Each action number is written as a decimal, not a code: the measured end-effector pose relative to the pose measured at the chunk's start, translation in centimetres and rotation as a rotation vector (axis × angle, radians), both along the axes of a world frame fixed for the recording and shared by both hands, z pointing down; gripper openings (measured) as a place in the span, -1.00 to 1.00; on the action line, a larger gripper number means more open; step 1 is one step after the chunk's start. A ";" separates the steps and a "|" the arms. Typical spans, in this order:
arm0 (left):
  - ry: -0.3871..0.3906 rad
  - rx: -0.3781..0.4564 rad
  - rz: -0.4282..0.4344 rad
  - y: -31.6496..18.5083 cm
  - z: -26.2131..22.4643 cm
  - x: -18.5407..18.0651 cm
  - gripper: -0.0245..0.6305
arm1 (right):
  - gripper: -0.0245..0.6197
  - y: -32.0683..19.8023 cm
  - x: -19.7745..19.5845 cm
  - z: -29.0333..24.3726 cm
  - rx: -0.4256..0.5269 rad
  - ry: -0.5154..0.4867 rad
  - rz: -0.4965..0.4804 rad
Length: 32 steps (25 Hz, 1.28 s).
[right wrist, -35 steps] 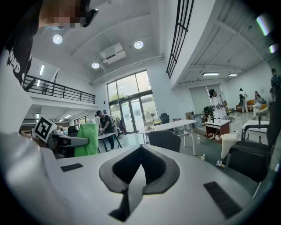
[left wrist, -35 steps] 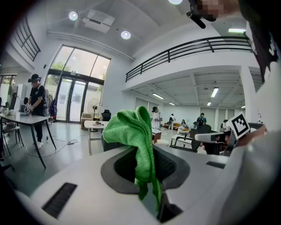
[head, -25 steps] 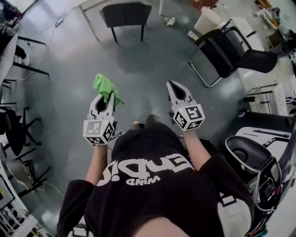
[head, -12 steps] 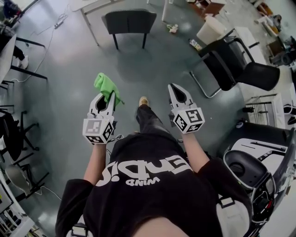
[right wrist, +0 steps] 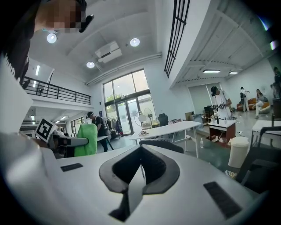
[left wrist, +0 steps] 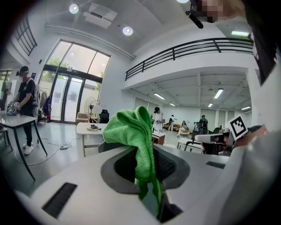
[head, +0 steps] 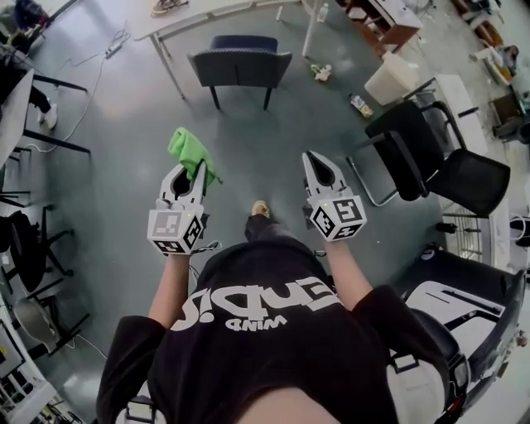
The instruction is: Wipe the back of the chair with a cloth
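A dark chair point(head: 240, 62) stands ahead on the grey floor, its back towards me; in the right gripper view the chair point(right wrist: 163, 145) shows just past the jaws. My left gripper point(head: 192, 168) is shut on a green cloth point(head: 189, 151), which bunches above the jaws and hangs down between them. In the left gripper view the cloth point(left wrist: 134, 132) fills the middle. My right gripper point(head: 313, 157) is shut with nothing in it, held level beside the left. Both are well short of the chair.
A white table point(head: 190, 12) stands behind the chair. To the right are a black chair point(head: 414, 141), a white bin point(head: 389, 79) and a bottle point(head: 360, 105) on the floor. Desk legs and cables point(head: 50, 116) line the left side. My foot point(head: 260, 209) steps between the grippers.
The chair and the floor have slid down the head view as I walk towards it. Both grippers keep their pose, the left still holding the cloth.
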<state>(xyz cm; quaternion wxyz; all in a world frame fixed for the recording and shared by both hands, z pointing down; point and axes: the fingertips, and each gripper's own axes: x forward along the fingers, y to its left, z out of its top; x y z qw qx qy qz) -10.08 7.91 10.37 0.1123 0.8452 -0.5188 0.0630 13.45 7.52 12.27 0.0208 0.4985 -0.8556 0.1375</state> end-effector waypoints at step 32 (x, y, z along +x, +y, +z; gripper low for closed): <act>-0.008 -0.001 0.080 -21.5 5.3 -3.2 -0.73 | -0.93 -18.7 -4.5 6.0 -0.015 -0.025 0.054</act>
